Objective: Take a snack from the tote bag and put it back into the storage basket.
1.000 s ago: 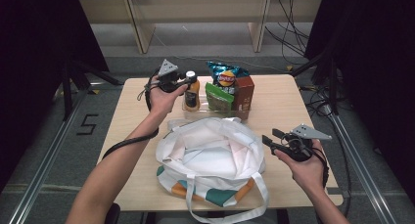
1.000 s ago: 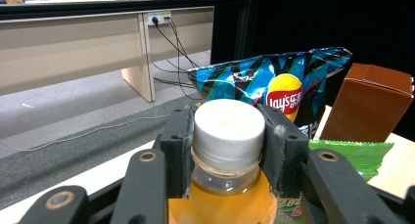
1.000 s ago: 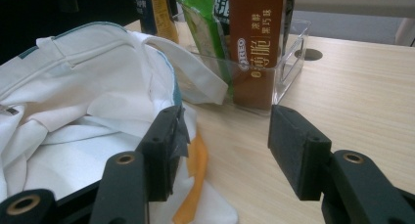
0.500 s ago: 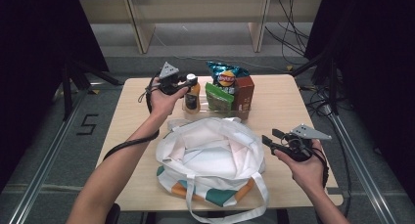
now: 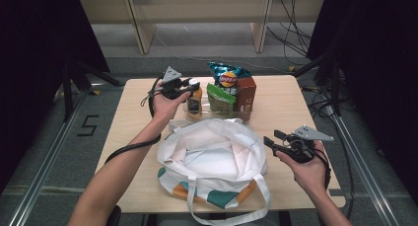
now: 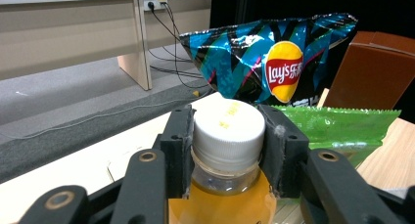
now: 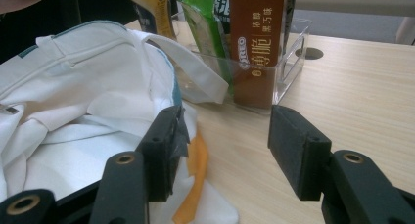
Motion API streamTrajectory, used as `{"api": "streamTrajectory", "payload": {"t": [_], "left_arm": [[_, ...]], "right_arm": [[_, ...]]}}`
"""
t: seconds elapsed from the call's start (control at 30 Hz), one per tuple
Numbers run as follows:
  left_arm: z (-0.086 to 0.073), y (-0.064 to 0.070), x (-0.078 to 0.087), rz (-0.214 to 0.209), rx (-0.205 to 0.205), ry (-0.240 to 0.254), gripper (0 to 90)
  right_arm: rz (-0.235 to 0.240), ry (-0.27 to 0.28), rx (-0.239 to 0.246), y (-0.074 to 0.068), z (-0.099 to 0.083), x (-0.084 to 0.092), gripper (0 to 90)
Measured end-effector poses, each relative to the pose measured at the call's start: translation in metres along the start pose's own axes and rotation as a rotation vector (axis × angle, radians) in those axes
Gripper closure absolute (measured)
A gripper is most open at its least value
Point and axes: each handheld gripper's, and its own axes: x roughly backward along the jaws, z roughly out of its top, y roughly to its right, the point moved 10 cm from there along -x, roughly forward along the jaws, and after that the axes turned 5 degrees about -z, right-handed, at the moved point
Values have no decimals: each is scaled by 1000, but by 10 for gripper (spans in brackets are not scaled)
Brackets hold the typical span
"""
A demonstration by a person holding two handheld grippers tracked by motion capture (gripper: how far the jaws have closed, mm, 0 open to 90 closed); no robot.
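A bottle [image 5: 193, 100] of orange drink with a white cap [image 6: 229, 126] stands at the left end of a clear tray [image 7: 292, 47]. My left gripper [image 5: 190, 89] is shut on that cap, with the pads [image 6: 178, 136] pressed against both of its sides. A white tote bag [image 5: 212, 152] with teal and orange patches lies open in the middle of the table. To the right of the bag, my right gripper [image 5: 271, 137] is held open just above the table. Its left jaw is over the bag's edge [image 7: 161, 87], and nothing is between the jaws.
The tray also holds a blue chips bag [image 5: 227, 77], a green packet [image 5: 219, 98] and a brown carton [image 5: 245, 94]. The wooden table [image 5: 291, 97] has bare room to the right of the tray. Cables trail over the floor behind it.
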Motion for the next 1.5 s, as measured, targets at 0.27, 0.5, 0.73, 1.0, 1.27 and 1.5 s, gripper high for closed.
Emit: {"api": "streamTrajectory", "payload": {"t": [0.27,0.5,0.73,1.0,1.27,1.5], "left_arm": [[-6,0,-1,1,4,-9,586],[-14,1,-3,-1,5,-21,585],[-16,0,-2,5,9,-24,585],[-17,-1,-1,10,18,-18,585],[-17,-2,-1,13,20,-14,583],[-18,-2,-1,18,23,-10,580]], "right_arm": [[-14,-6,1,1,-1,0,478],[-14,0,13,2,0,0,478],[-11,-11,-8,0,-1,0,478],[-16,1,22,2,0,0,478],[-9,-21,-26,-2,-2,1,478],[-11,-12,-7,0,-1,1,477]]}}
